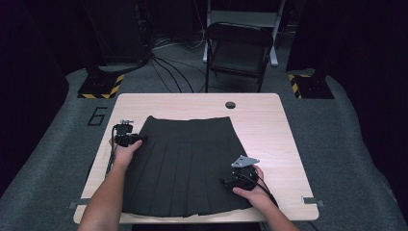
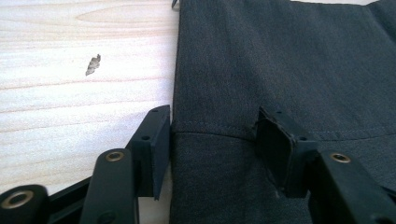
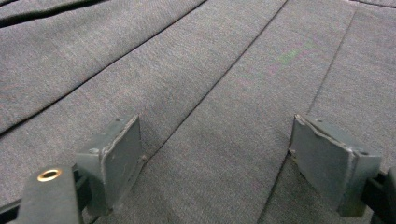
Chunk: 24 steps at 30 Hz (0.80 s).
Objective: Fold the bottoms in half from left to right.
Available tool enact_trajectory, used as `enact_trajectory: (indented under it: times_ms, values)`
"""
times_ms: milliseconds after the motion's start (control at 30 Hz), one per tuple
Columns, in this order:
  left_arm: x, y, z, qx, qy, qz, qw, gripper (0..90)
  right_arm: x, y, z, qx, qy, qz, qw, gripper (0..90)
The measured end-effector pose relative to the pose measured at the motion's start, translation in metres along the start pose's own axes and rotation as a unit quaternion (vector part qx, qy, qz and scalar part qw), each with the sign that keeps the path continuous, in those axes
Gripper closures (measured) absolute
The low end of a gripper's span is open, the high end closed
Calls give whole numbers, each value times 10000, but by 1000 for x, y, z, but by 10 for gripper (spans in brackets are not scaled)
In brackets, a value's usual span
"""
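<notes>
Dark pleated skirt (image 1: 185, 163) spread flat on the counter (image 1: 269, 134).
Left tool (image 2: 212, 140) straddles the skirt's left edge, unclenched; right tool (image 3: 233, 158), lower right, gapes released over pleats.

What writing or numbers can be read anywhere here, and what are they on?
"6": a dark numeral marked on the grey floor left of the table, at.
The black skirt, both grippers and the chair bear no readable text.
The yellow-black stripes on the stand bases are a hazard pattern, not writing.

high view: above, facing forward-down | 2 gripper views: close, low | shared: skirt (image 1: 185, 163)
</notes>
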State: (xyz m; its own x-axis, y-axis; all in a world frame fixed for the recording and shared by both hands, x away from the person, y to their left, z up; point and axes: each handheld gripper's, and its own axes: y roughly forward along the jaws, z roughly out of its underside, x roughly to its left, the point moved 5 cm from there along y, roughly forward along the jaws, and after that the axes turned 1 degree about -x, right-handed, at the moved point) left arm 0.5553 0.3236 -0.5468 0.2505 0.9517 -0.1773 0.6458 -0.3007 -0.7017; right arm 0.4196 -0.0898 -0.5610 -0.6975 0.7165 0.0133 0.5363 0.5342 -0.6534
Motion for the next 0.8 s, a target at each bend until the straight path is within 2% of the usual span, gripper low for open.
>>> enact_trajectory:
  times_ms: [100, 133, 167, 300, 500, 600, 700, 767, 800]
  values:
    - [-1, -1, -1, -42, -68, -24, 10000, 492, 0, 0, 0, 0, -1, 0, 10000, 167]
    - [0, -2, -1, -24, -7, -37, 10000, 503, 0, 0, 0, 0, 0, 0, 10000, 166]
    - [-1, -3, -1, -35, -38, -35, 10000, 503, 0, 0, 0, 0, 0, 0, 10000, 166]
    - [-2, -7, -2, -37, 41, -91, 9999, 590, 0, 0, 0, -6, -25, 1, 10000, 166]
    - [-6, -12, -4, -80, 119, -56, 9999, 672, -1, 0, 0, 1, -28, -4, 10000, 167]
    - [-10, -15, -6, -148, 166, -62, 9997, 724, -1, 0, 0, 10, -30, -15, 10000, 167]
    - [-18, -20, -8, -214, 323, -85, 9992, 764, -1, 0, 0, 10, -29, -17, 10000, 167]
    - [-20, -22, -9, -238, 331, -98, 9991, 769, -1, 0, 0, 10, -32, -18, 10000, 167]
    - [-25, -26, -11, -325, 288, -104, 9990, 776, -1, 0, 0, 8, -22, -27, 10000, 167]
